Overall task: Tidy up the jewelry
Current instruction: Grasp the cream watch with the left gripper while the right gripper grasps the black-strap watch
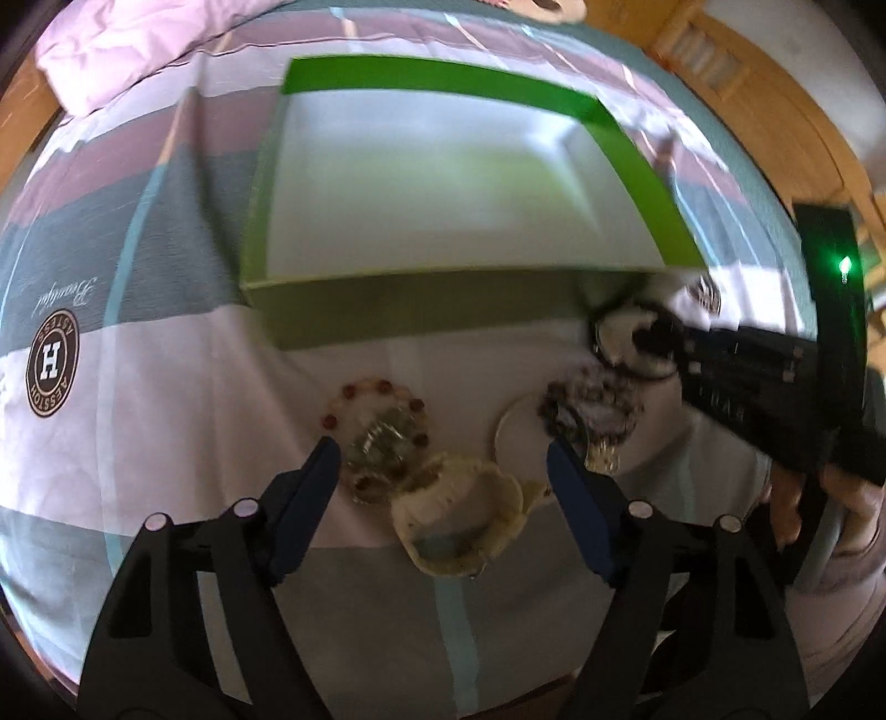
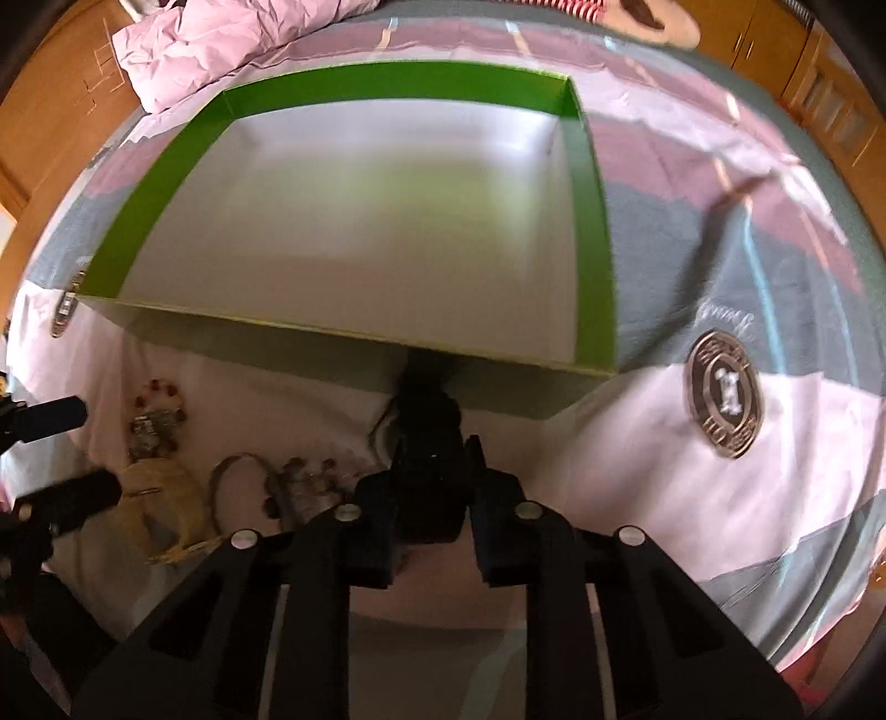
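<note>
Box (image 1: 443, 194) on the bedspread (image 1: 138, 415); bracelets (image 1: 382, 437) lie just before its near wall; pillow (image 1: 138, 44) behind it.

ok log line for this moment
left gripper: open above bracelets | right gripper: shut on dark item by green box | box: empty

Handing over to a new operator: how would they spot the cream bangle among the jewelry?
Find the green box on the striped bedspread; the jewelry lies in front of its near wall. The cream bangle is nearest, between the open left tongs. Unlike the red-beaded bracelet beside it, it is one wide, pale, beadless band.
</note>
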`<action>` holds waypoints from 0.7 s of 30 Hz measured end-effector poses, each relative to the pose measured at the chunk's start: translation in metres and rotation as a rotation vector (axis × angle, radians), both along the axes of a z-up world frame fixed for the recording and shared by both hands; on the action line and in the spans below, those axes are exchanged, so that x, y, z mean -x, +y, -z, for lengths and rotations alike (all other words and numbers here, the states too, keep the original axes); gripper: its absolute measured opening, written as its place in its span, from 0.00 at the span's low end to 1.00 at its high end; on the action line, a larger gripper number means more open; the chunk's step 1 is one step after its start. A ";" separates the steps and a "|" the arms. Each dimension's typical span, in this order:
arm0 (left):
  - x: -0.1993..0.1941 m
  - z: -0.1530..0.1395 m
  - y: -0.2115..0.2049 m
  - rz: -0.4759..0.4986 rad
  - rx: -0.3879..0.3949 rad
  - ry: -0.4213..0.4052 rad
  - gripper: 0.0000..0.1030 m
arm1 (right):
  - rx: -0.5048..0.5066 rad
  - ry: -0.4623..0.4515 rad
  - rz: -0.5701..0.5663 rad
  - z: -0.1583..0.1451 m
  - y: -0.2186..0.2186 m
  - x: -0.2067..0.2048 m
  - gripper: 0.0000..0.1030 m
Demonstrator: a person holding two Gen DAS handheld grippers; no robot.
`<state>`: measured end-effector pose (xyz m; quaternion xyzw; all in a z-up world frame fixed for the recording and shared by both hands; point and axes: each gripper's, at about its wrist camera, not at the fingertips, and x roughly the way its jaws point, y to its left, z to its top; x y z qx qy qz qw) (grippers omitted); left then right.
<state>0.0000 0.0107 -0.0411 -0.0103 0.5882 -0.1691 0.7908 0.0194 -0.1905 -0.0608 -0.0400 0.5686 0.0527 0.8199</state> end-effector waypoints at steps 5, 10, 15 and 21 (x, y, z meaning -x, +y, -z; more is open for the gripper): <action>-0.001 0.015 -0.011 0.036 -0.029 0.049 0.44 | -0.014 -0.004 -0.014 0.002 0.001 0.001 0.20; -0.006 0.027 -0.007 0.018 -0.028 0.093 0.44 | -0.014 -0.007 -0.010 0.003 -0.001 0.002 0.20; -0.013 0.038 0.004 -0.017 0.041 0.167 0.65 | -0.016 -0.004 0.002 0.006 0.002 0.002 0.21; -0.013 0.037 -0.003 0.007 0.006 0.153 0.55 | -0.013 0.001 0.002 0.008 0.001 0.002 0.21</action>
